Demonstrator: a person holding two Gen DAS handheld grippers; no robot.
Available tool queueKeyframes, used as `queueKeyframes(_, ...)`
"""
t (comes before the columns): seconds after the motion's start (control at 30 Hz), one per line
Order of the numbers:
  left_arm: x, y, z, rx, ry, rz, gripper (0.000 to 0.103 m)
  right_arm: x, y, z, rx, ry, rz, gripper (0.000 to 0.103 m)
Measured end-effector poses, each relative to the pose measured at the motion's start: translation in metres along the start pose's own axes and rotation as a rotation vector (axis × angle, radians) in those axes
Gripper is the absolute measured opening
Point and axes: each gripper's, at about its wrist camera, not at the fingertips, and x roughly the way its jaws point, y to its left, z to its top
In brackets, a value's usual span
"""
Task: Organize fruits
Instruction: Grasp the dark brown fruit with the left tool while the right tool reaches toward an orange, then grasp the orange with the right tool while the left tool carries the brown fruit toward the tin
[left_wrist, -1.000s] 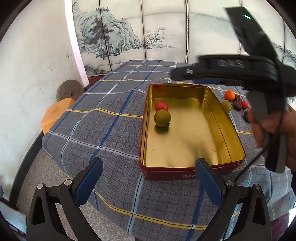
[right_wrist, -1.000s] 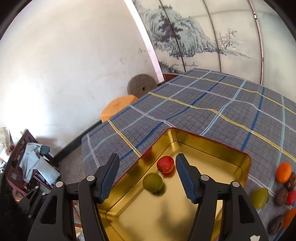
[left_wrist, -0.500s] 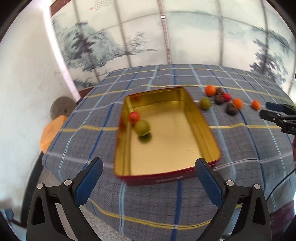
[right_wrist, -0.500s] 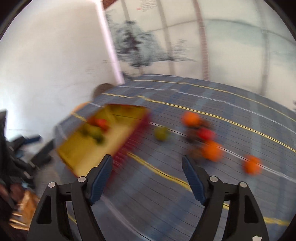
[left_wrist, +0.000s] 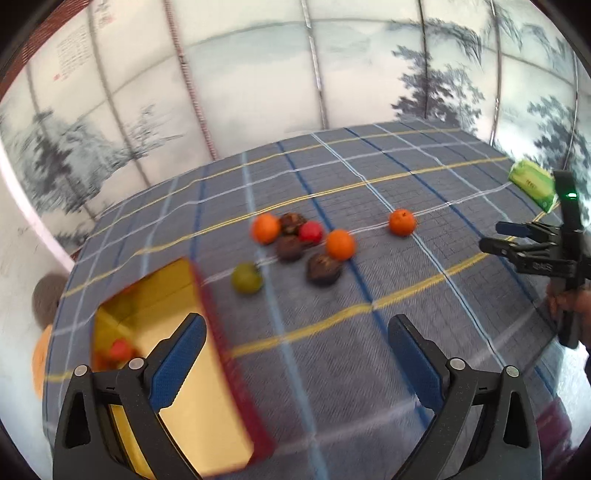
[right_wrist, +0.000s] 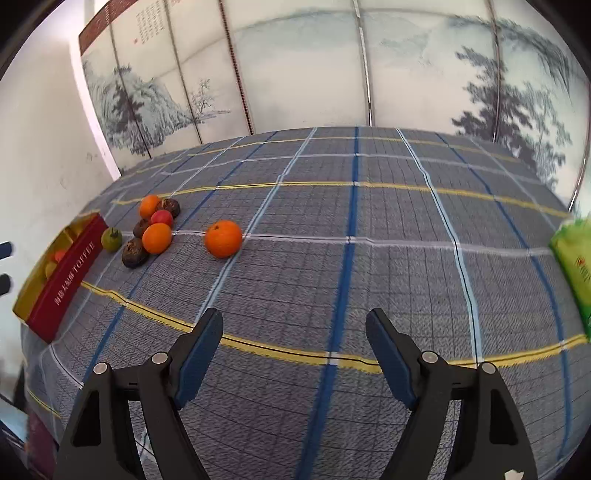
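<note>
A gold tin with red sides (left_wrist: 207, 373) (right_wrist: 70, 273) lies on the checked tablecloth and holds a red fruit (left_wrist: 120, 349). Beside it on the cloth lie a green fruit (left_wrist: 246, 277) (right_wrist: 111, 239), three oranges, one of them apart (left_wrist: 402, 222) (right_wrist: 223, 238), a red fruit (left_wrist: 311, 232) (right_wrist: 161, 218) and dark brown fruits (left_wrist: 323, 268) (right_wrist: 133, 252). My left gripper (left_wrist: 297, 352) is open and empty over the cloth by the tin's right wall. My right gripper (right_wrist: 294, 345) is open and empty over bare cloth, right of the fruits; it also shows in the left wrist view (left_wrist: 517, 236).
A green packet (left_wrist: 532, 184) (right_wrist: 574, 266) lies at the table's right edge. A painted folding screen stands behind the table. An orange cushion (left_wrist: 38, 363) and a round stone lie on the floor at the left.
Both grippers have swung right, away from the tin toward the loose fruits. The right gripper has left the tin, where it hovered over the red and green fruits, and now hangs over bare cloth.
</note>
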Motion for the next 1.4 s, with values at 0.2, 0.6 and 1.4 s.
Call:
queueKeyframes(0.2, 0.068, -0.004, 0.022, -0.055, 0.134, -0.108, 0.057, -0.01, -0.006, -0.005, 0.015, -0.032, 0.06, 0.083)
queueKeyframes(0.6, 0.134, -0.005, 0.032, -0.07, 0.241, -0.141, 0.05, -0.012, 0.006, -0.01, -0.056, -0.052, 0.117, 0.084)
queueKeyframes(1.4, -0.014, 0.002, -0.002, -0.23, 0.079, -0.176, 0.039, 0.087, 0.069, 0.065, -0.346, 0.089, 0.133, 0.078)
